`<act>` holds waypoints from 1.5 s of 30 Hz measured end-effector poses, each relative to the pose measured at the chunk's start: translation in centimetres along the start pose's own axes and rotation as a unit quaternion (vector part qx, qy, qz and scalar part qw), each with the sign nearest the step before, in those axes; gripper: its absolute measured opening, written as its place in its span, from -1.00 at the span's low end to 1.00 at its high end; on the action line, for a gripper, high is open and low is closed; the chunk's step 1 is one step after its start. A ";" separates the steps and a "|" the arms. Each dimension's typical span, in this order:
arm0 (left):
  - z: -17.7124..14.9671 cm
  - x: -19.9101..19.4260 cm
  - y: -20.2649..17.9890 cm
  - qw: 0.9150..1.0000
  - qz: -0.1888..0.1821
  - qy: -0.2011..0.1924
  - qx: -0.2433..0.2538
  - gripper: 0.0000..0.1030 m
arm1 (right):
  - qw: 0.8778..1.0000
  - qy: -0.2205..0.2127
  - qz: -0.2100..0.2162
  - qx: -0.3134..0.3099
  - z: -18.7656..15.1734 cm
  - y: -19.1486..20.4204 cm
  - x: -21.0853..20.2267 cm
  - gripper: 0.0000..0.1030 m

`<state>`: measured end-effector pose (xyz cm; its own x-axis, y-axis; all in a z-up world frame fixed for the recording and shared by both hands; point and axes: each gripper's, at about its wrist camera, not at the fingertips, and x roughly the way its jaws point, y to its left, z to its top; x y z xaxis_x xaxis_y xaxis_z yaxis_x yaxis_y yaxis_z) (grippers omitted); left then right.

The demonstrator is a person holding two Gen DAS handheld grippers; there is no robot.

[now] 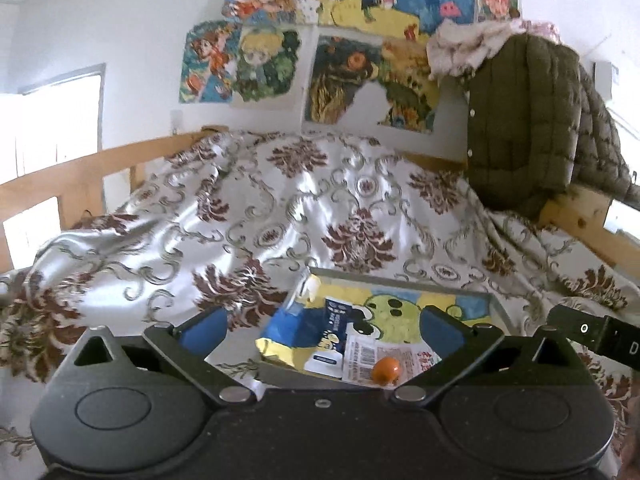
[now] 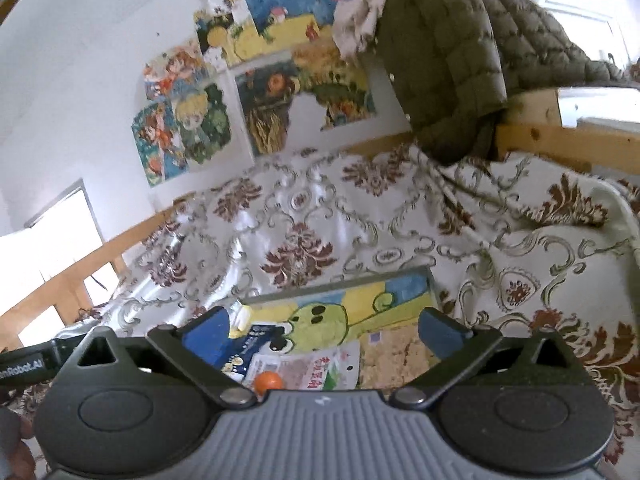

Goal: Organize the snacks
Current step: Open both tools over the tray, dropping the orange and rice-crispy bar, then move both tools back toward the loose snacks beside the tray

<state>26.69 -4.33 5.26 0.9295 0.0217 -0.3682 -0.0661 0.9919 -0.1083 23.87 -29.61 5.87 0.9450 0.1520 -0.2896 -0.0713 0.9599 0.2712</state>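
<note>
A shallow grey tray (image 1: 400, 278) with a green cartoon picture on its floor lies on the bed. In it are a blue and yellow packet (image 1: 286, 326), a dark blue packet (image 1: 338, 320), a white packet with red print (image 1: 360, 356) and a small orange ball (image 1: 385, 370). The right wrist view shows the same tray (image 2: 340, 286), the orange ball (image 2: 269, 381), the white packet (image 2: 312, 368) and a beige crispy snack pack (image 2: 394, 356). My left gripper (image 1: 324, 320) and my right gripper (image 2: 324, 320) hover above the tray's near side, both open and holding nothing.
A shiny floral bedspread (image 1: 280, 208) covers the bed inside a wooden frame (image 1: 80, 172). A green quilted jacket (image 1: 520, 120) hangs over the rail at the right. Posters (image 1: 320, 60) cover the wall behind. A bright window (image 1: 52, 120) is at the left.
</note>
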 end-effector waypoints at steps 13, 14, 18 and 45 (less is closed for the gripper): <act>-2.0 -6.7 3.6 1.000 0.018 -0.024 0.001 0.98 | 0.999 -0.010 -0.019 -0.035 -2.6 2.2 -5.2 1.00; -2.4 -7.1 3.8 1.000 0.019 -0.023 0.003 0.98 | 0.999 -0.009 -0.020 -0.038 -2.9 2.4 -5.5 1.00; -3.8 -8.4 4.4 1.000 0.022 -0.017 0.004 0.98 | 0.998 -0.007 -0.027 -0.050 -3.9 3.2 -7.0 1.00; -10.4 -15.5 7.3 0.997 0.065 0.035 0.033 0.99 | 0.995 0.068 -0.052 -0.055 -9.9 6.8 -14.8 1.00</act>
<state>8.01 1.29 0.62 0.8872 0.1436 -0.4384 -0.1574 0.9875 0.0049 6.22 -23.02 2.90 0.8976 0.0738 -0.4346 -0.0171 0.9910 0.1329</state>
